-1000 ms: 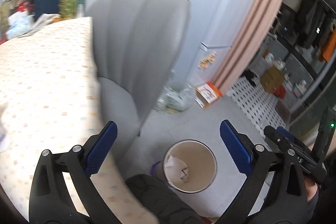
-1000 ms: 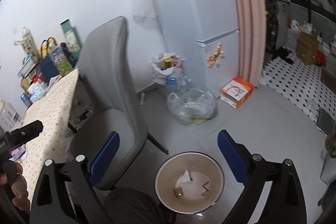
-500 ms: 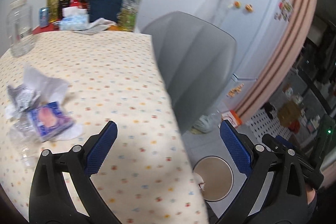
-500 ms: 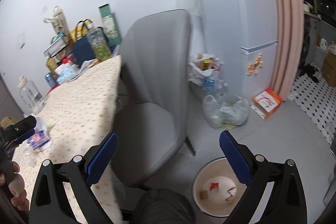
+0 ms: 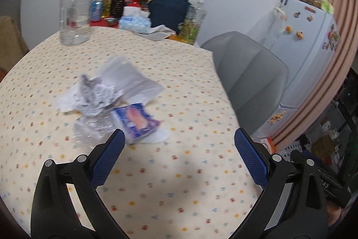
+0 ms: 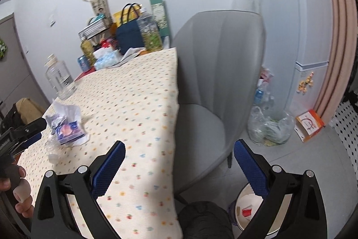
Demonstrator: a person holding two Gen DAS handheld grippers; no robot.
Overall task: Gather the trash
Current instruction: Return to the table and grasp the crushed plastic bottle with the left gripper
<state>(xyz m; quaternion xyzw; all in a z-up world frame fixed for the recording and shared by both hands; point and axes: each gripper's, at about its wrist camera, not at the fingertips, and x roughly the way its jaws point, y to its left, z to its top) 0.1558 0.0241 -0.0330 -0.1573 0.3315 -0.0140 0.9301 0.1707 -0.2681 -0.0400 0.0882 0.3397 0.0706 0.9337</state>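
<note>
Dotted tablecloth [image 5: 183, 91] filled the left wrist view; left gripper [image 5: 177, 157] hovered over it, jaws wide apart, empty; crumpled paper [image 5: 96, 94], a clear wrapper [image 5: 90, 130] and a blue packet [image 5: 136, 121] lay just beyond its left finger; grey chair [image 5: 248, 73] far right.

Right wrist view: right gripper [image 6: 179, 166] spread, empty, over the table edge; bin [image 6: 247, 211] on the floor near right, scraps inside; blue packet far left.

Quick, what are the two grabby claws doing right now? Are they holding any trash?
Left gripper: open, holding nothing, above the table near the trash pile.
Right gripper: open, holding nothing.
</note>
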